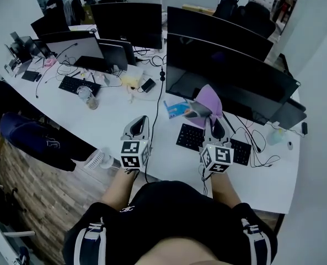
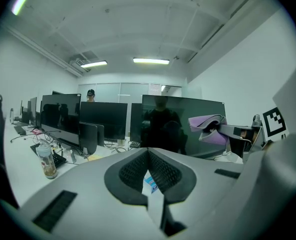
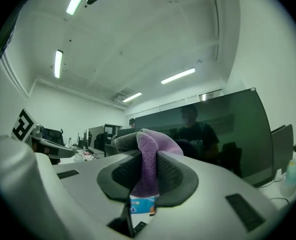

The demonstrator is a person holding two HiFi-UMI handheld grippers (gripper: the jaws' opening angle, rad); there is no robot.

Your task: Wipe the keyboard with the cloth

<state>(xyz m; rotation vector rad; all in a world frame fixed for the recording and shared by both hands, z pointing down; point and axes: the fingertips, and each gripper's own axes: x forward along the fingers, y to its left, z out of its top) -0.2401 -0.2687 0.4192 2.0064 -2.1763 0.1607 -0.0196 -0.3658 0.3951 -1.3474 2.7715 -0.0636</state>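
The white desk carries the big dark monitor, and below it the keyboard lies at your 1 o'clock. Your right gripper is clamped on the purple cloth, tilted up and seemingly clear of the keys. Lower it flat and sweep lightly along the rows. Your left gripper, at 11 o'clock, is clenched on nothing and could steady the keyboard's 9 o'clock end.

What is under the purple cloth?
The right gripper holds the cloth up. Below it lie the black keyboard and a blue packet on the white desk. The gripper covers the keyboard's middle.
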